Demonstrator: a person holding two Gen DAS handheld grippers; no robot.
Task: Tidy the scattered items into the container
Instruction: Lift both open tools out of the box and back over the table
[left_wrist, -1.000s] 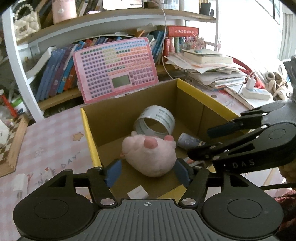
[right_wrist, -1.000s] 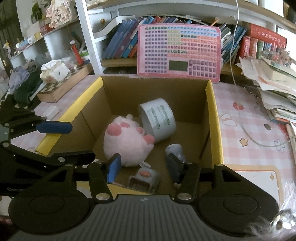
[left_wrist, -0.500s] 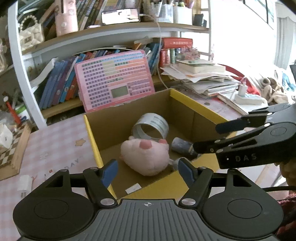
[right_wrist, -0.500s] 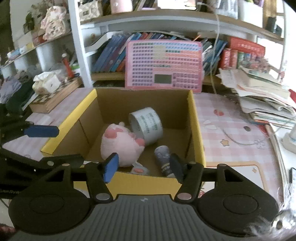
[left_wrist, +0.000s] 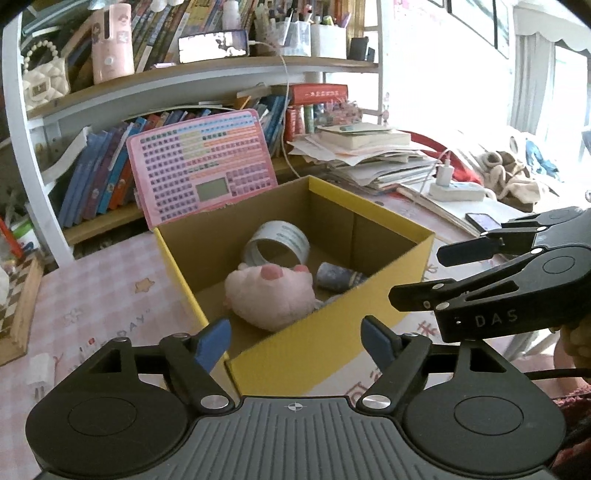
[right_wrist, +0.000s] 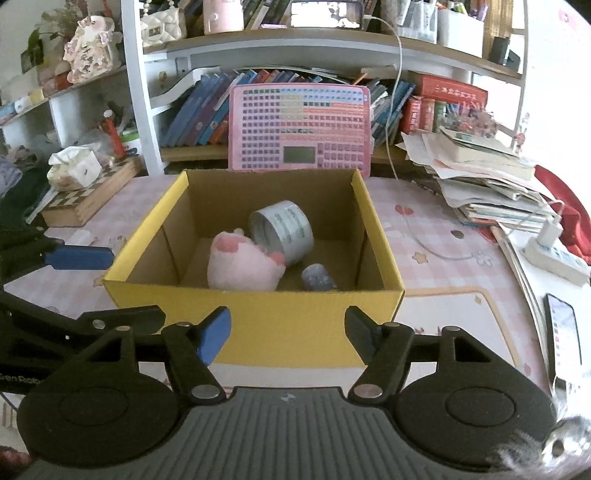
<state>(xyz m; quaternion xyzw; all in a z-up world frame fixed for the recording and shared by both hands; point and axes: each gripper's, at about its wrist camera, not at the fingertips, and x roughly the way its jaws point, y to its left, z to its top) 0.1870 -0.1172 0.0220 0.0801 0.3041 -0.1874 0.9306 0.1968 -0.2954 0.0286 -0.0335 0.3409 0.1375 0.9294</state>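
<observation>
A yellow cardboard box (left_wrist: 332, 325) (right_wrist: 258, 314) stands on the pink checked tablecloth. Inside it lie a pink plush paw (left_wrist: 273, 295) (right_wrist: 240, 266), a grey-white tape roll (left_wrist: 279, 242) (right_wrist: 284, 232) and a small blue-grey tube (left_wrist: 336, 277) (right_wrist: 317, 277). My left gripper (left_wrist: 295, 338) hangs in front of the box's near corner, its jaws opening with nothing between them. My right gripper (right_wrist: 288, 330) hovers before the box's front wall, jaws also opening and empty. Each gripper shows in the other's view, the right gripper (left_wrist: 417, 275) at the right edge and the left gripper (right_wrist: 136, 288) at the left edge.
A pink keyboard toy (right_wrist: 299, 129) leans on the bookshelf behind the box. Piled papers and books (right_wrist: 480, 173), a power strip (right_wrist: 554, 251) and a phone (right_wrist: 563, 325) lie to the right. A chessboard case (right_wrist: 88, 195) sits at the left, and a white charger (left_wrist: 42, 369) lies on the cloth.
Both grippers have drawn back out of the box to its near side, and their jaws have widened. The plush paw, tape roll and tube have stayed inside.
</observation>
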